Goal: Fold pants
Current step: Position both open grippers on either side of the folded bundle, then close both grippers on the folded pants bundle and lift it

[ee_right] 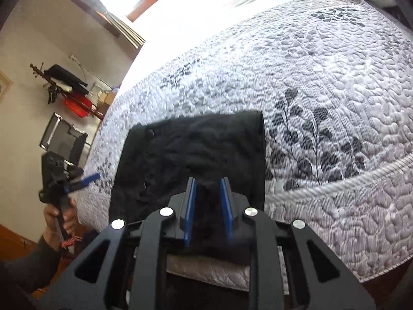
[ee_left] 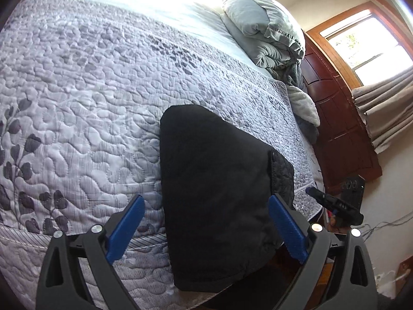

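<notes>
Black pants (ee_left: 214,180) lie folded into a flat packet on the quilted bedspread (ee_left: 77,90), at the bed's near edge and partly overhanging it. My left gripper (ee_left: 207,197) stands wide open just above them, one blue finger over the quilt and the other over the packet's right side. In the right wrist view the pants (ee_right: 193,139) stretch away from my right gripper (ee_right: 207,180). Its blue fingers stand close together with a bunch of black cloth filling the narrow gap. A hand (ee_right: 59,217) holds the left gripper off the bed's left edge.
A heap of grey-green bedding (ee_left: 265,25) sits at the head of the bed by a dark wooden headboard (ee_left: 343,118). Curtains (ee_left: 382,108) hang under the window. Boxes and a red item (ee_right: 74,103) are stacked by the wall beside the bed.
</notes>
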`<move>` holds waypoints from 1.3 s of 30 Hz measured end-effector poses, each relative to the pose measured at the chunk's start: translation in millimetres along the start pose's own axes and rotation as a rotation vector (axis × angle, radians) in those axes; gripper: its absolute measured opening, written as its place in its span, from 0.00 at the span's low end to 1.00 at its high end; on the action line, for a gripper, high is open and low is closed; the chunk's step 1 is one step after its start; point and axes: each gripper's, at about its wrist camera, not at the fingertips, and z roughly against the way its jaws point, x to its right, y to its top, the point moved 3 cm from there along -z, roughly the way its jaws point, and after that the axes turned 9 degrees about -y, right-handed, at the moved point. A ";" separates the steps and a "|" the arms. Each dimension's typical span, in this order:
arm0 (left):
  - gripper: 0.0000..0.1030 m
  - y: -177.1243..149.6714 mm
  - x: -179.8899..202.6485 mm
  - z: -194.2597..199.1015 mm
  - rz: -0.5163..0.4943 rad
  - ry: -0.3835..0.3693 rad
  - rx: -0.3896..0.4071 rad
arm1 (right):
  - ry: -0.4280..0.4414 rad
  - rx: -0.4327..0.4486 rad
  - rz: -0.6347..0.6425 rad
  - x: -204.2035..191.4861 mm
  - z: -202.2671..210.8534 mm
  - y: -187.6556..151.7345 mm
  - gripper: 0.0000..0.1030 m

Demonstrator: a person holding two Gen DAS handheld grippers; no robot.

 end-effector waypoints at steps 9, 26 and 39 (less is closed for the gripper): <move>0.94 5.9 -14.3 -43.4 -0.016 -0.012 -0.119 | -0.001 -0.136 -0.064 33.7 -79.3 40.8 0.03; 0.94 25.0 -56.3 -78.1 0.188 -0.225 -0.371 | 0.302 -0.374 -0.224 91.3 -46.0 -15.2 0.92; 0.96 10.4 -62.4 -94.8 0.215 -0.218 -0.403 | 0.336 -0.436 -0.248 93.0 -68.6 -36.8 0.94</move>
